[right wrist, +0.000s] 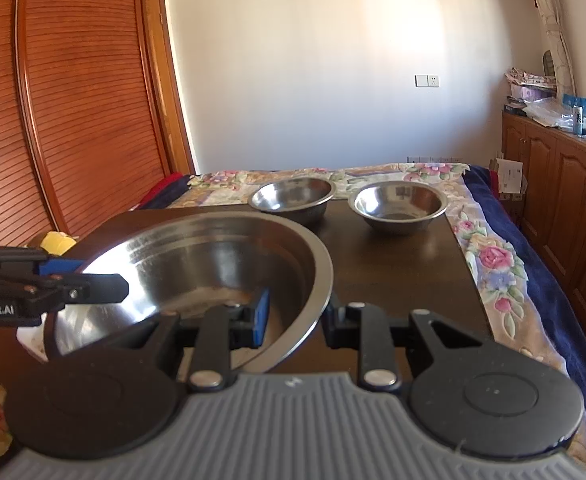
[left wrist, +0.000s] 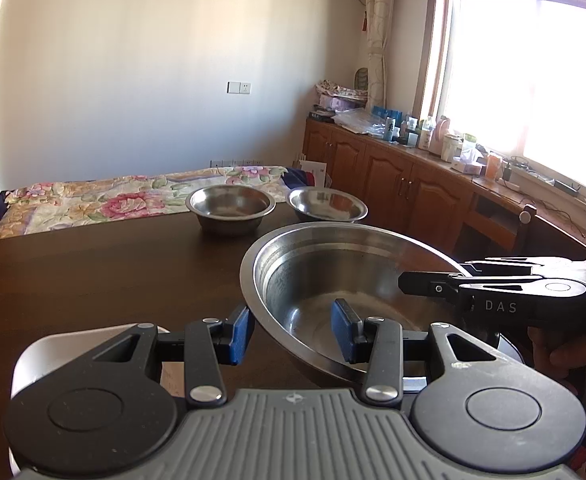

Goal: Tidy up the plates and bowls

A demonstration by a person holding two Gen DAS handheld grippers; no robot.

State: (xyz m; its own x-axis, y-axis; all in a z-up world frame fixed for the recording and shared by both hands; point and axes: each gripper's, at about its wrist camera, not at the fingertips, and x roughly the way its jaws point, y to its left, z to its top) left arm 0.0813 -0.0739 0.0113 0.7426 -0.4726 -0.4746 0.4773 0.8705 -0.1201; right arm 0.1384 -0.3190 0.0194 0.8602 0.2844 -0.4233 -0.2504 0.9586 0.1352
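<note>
The left hand-held gripper [left wrist: 293, 330] stands with its blue pads spread wide across the near rim of the large steel basin [left wrist: 345, 276], one pad outside the wall and one inside, neither visibly pressing. The basin sits tilted at the near end of the dark desk [left wrist: 93, 272], its low side toward the left. From the other side, the right hand-held gripper [right wrist: 297, 316] also straddles the rim, its jaws likewise well apart, so neither has a firm hold (as far as the pictures let me judge).

To do this step well, I would close both grippers squarely on the rim before lifting, keep the basin level, and move it slowly, since polished steel slips easily under rubber pads.

Counting: one large basin, and two small steel bowls at the desk's far edge, the left bowl [right wrist: 292, 196] and the right bowl [right wrist: 399, 204], standing near each other but apart. No plates show.
</note>
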